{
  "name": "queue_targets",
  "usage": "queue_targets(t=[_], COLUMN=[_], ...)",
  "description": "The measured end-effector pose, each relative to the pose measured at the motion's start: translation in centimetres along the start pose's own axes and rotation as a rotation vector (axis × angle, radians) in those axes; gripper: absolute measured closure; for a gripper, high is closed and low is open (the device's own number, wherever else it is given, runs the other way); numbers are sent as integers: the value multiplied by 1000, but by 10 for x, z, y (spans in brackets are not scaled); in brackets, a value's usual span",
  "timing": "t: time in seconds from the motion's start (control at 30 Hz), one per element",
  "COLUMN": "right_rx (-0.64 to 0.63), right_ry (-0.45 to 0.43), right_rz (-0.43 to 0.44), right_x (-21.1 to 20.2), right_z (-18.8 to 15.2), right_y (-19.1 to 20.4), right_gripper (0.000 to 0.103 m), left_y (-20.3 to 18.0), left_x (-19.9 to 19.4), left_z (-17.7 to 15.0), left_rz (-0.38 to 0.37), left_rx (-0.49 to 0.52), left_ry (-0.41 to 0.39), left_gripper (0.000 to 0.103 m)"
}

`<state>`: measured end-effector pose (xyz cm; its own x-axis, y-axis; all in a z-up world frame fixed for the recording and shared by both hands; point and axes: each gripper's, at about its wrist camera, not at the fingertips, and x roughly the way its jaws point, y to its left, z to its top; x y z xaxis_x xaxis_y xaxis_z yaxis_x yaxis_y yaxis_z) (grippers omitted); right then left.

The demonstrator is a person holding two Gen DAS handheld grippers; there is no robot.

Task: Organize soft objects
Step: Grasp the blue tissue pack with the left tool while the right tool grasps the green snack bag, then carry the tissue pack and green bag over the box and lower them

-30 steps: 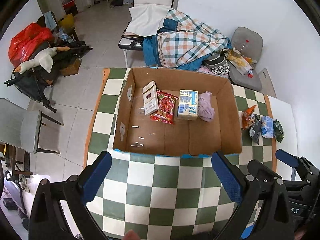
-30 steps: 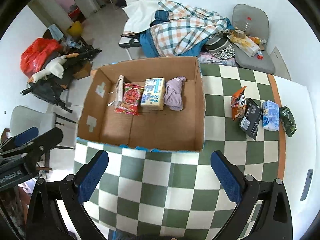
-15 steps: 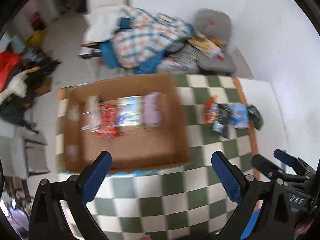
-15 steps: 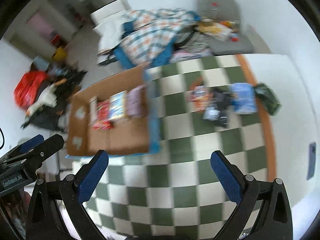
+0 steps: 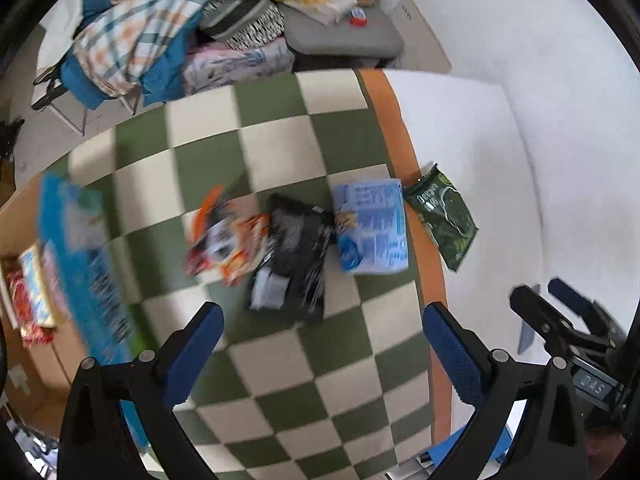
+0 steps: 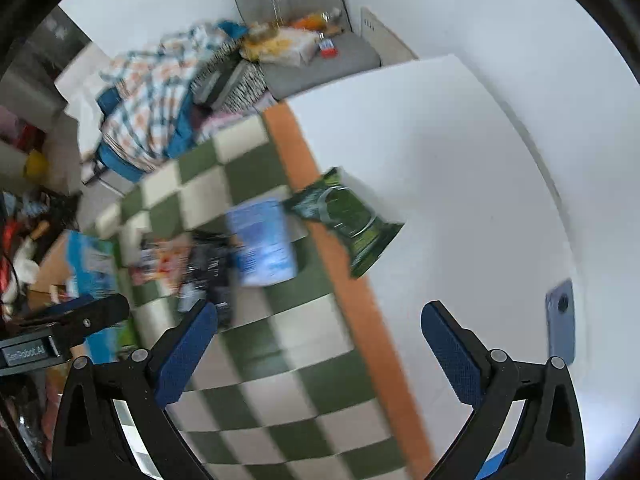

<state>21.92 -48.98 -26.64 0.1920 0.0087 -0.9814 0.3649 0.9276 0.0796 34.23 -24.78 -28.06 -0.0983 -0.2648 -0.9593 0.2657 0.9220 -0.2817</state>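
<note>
Several soft snack packs lie in a row on the green-and-white checkered cloth (image 5: 280, 360): an orange pack (image 5: 224, 236), a black pack (image 5: 294, 256), a light blue pack (image 5: 370, 228) and a dark green pack (image 5: 444, 216). My left gripper (image 5: 320, 348) is open and empty, just short of the black pack. My right gripper (image 6: 320, 348) is open and empty, near the cloth's orange border, short of the green pack (image 6: 348, 220) and the blue pack (image 6: 262, 240). The cardboard box (image 5: 24, 300) sits at the far left with packs inside.
A white tabletop (image 6: 460, 200) lies right of the cloth, with a blue phone (image 6: 560, 328) on it. Beyond the table are a chair heaped with plaid bedding (image 5: 132, 28) and a grey chair (image 5: 340, 28) with clutter. The other gripper (image 5: 568, 332) shows at right.
Both grippers have swung right, from facing the cardboard box to facing the row of snack packs. The box has slid to the left edge of both views. Both stay open and empty.
</note>
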Motion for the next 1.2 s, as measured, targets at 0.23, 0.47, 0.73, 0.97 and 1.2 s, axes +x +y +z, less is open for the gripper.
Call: queue_targets(t=[0.23, 0.47, 0.73, 0.97, 1.2], right_rx=[-196, -276, -69, -21, -9], right_ry=[158, 271, 295, 304, 295], right_rz=[-62, -70, -87, -86, -72], right_x=[105, 171, 169, 168, 167], right_z=[63, 74, 70, 70, 67], right_y=[-13, -11, -80, -117, -136], right_gripper=[7, 63, 64, 64, 64], left_y=[-10, -23, -63, -93, -119], left_x=[50, 81, 121, 164, 171], left_z=[29, 38, 55, 52, 39], left_rz=[76, 51, 42, 145, 167], left_rx=[-14, -11, 24, 91, 147], left_ry=[78, 129, 193, 259, 233], left_gripper=[1, 1, 1, 22, 24])
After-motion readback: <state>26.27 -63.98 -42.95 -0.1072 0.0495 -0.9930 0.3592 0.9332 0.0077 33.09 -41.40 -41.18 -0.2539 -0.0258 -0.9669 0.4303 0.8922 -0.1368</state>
